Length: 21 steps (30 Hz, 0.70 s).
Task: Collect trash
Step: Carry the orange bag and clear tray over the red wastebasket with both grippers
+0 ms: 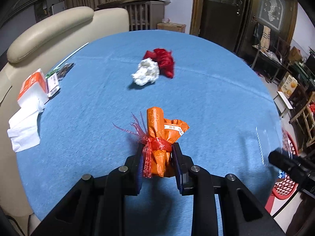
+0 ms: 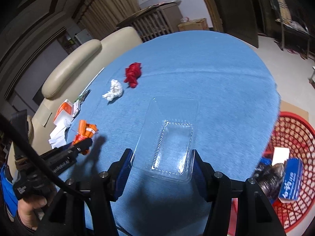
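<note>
My left gripper [image 1: 157,157] is shut on an orange wrapper bundle [image 1: 160,135] tied with a red plastic strip, held above the blue table [image 1: 216,98]. That bundle [image 2: 86,129] and the left gripper [image 2: 82,143] also show at the left of the right wrist view. My right gripper [image 2: 162,159] is shut on a clear plastic clamshell tray [image 2: 173,137], its pads pressing the tray's two sides. Farther back on the table lie a crumpled white tissue [image 1: 146,71] [image 2: 114,92] and a crumpled red bag [image 1: 164,61] [image 2: 133,74].
An orange-and-white tissue pack [image 1: 32,86] with loose tissues, small packets and a straw lie at the table's left edge beside a cream sofa [image 1: 49,29]. A red mesh basket [image 2: 291,157] holding a blue box and other trash stands on the floor to the right.
</note>
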Motion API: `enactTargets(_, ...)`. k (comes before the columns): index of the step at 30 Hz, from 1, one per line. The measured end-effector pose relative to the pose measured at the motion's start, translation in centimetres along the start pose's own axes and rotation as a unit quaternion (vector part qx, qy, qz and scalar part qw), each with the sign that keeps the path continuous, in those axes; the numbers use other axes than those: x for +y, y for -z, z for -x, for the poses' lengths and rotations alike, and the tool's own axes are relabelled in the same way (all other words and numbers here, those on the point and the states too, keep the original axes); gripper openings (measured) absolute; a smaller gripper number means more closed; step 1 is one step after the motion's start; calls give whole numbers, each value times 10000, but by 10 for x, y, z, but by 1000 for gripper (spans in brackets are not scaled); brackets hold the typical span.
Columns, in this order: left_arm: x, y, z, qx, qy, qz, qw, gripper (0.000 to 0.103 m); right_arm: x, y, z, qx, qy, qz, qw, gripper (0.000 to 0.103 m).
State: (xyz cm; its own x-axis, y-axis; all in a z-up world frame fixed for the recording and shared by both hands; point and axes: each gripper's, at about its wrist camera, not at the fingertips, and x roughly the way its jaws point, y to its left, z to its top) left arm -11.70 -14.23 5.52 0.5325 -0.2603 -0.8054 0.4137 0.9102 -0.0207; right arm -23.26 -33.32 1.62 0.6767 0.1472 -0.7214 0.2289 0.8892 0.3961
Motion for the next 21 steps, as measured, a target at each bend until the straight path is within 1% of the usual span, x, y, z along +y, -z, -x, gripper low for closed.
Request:
enactTargets(6,-28,-6,0,-33,205,-247,9995,28,-26,16,16,-88,207,-354,9991,61)
enactTargets(11,-63,-10,4,-95,412,-592,9973,28,-61,21,38,-270,507,-677,9961,61)
enactTargets(16,-94,-12,8,-137,589,-870,9944,28,-104,28,62,-441,911,-1034,9895,61)
enactTargets(21,-121,-15,10,-172,734,-1113,9909,28,-144,42,78,-437,1215,-1407,9816,61)
